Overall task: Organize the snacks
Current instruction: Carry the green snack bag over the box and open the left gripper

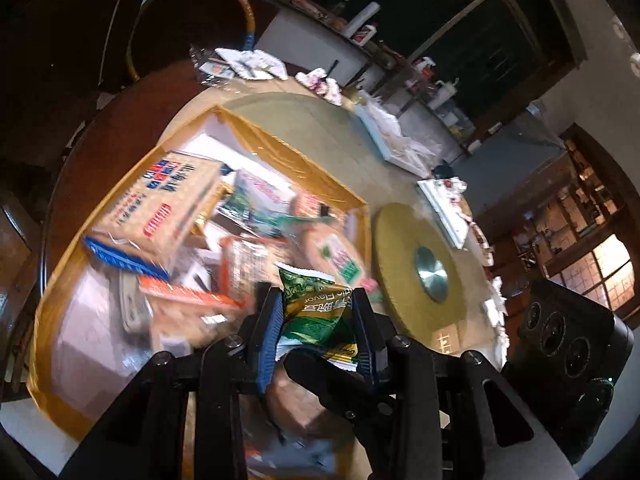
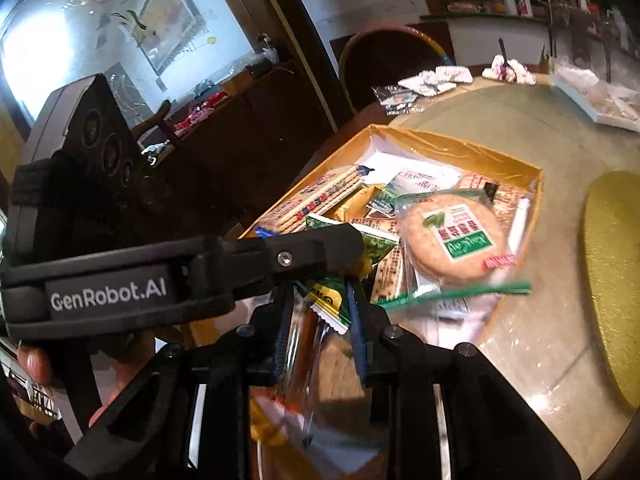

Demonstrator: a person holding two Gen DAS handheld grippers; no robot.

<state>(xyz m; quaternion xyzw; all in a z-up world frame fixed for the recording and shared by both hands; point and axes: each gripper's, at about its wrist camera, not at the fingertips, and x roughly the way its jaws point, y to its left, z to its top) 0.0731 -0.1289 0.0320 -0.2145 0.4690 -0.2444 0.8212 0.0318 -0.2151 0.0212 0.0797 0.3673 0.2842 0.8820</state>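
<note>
A gold-walled box on the round table holds several snack packs. My left gripper is shut on a green snack packet and holds it above the box's near end. In the right wrist view the same box shows a round cracker pack and a long cracker sleeve. My right gripper stands over the box's near corner, its blue pads on either side of the green packet's lower end. The left gripper's body crosses just in front.
A gold turntable disc lies right of the box. Crumpled wrappers and white trays sit at the table's far side. A dark chair stands behind the table. A cracker box lies in the gold box's left part.
</note>
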